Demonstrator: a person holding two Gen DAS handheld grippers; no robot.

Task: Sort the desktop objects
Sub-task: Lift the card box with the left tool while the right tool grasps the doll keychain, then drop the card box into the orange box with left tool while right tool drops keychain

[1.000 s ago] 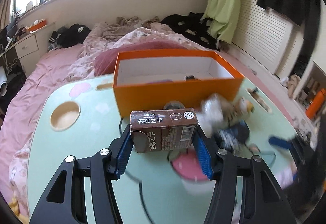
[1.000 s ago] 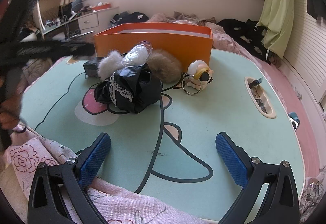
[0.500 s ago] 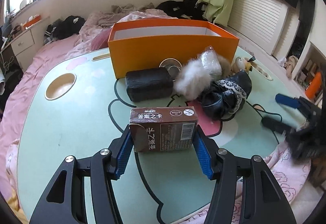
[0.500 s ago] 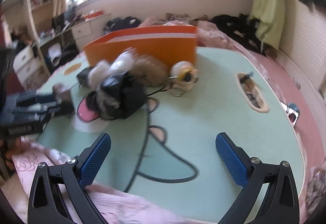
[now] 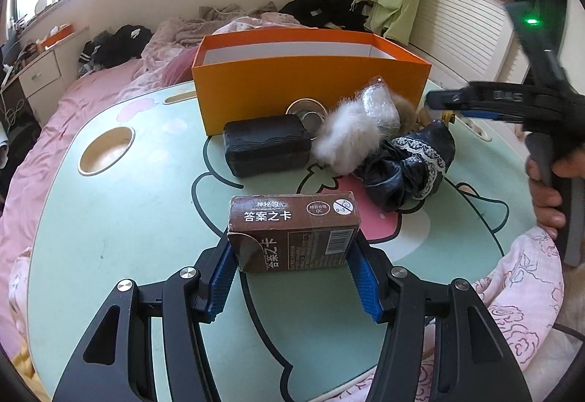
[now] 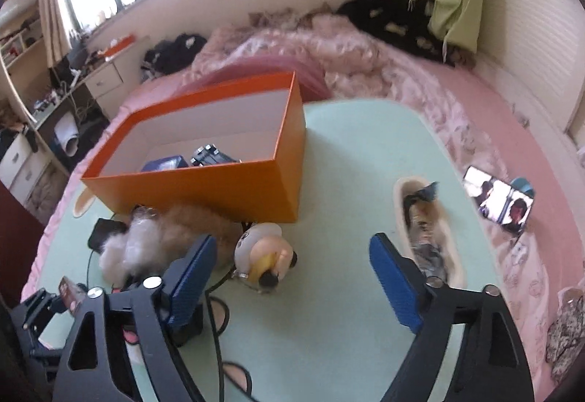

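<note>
My left gripper (image 5: pixel 292 256) is shut on a brown card box (image 5: pixel 292 230) and holds it over the near part of the green table (image 5: pixel 109 219). The orange box (image 5: pixel 310 84) stands at the far side; in the right wrist view (image 6: pixel 204 182) it holds a few dark and blue items. In front of it lie a black case (image 5: pixel 267 144), a white fur ball (image 5: pixel 347 142), a black lace-trimmed bundle (image 5: pixel 409 168) and a round metal tin (image 5: pixel 306 111). My right gripper (image 6: pixel 292 274) is open and empty above a small doll keychain (image 6: pixel 263 256).
A round cup recess (image 5: pixel 106 150) sits at the table's left. An oblong tray recess (image 6: pixel 427 230) with small bits lies at the right. A phone (image 6: pixel 497 204) lies on the pink bedding beyond the table's right edge. The bed surrounds the table.
My right gripper has risen and moved forward over the objects toward the orange box. My left gripper holds the card box, a little nearer the table's front.
</note>
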